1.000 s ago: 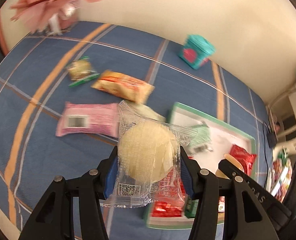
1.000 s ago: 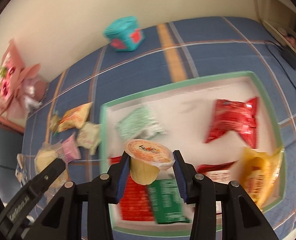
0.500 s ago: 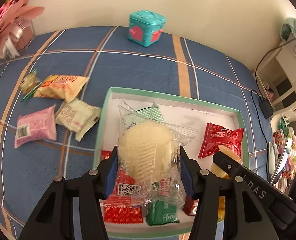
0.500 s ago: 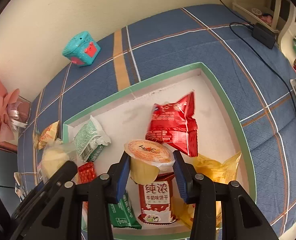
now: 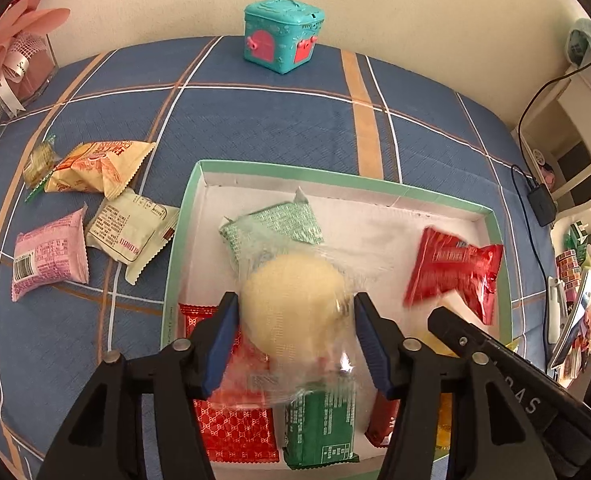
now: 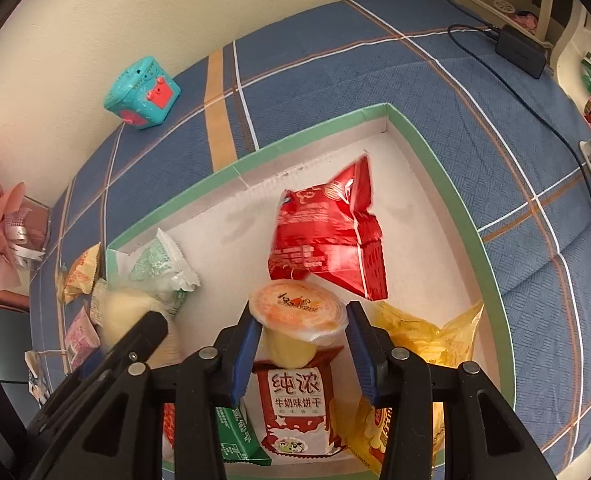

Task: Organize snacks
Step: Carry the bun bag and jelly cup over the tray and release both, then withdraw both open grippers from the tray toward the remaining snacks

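A round pale cake in a clear wrapper hangs blurred between the fingers of my left gripper. The jaws are opening and the blue pads stand just off it. It is over the near left part of the green-rimmed white tray. My right gripper is shut on an orange-lidded jelly cup, gripped at the lid's rim, though its jaws are starting to open. The cup hangs above a red-and-white milk biscuit pack inside the tray.
The tray holds a red bag, a mint pack, a red pack, a dark green pack and a yellow bag. Left of it lie pink, cream and orange packets. A teal box stands by the wall.
Both grippers moved from the loose snacks to over the tray and sank toward it. The left jaws have widened and the wrapped cake has slipped lower and blurred.
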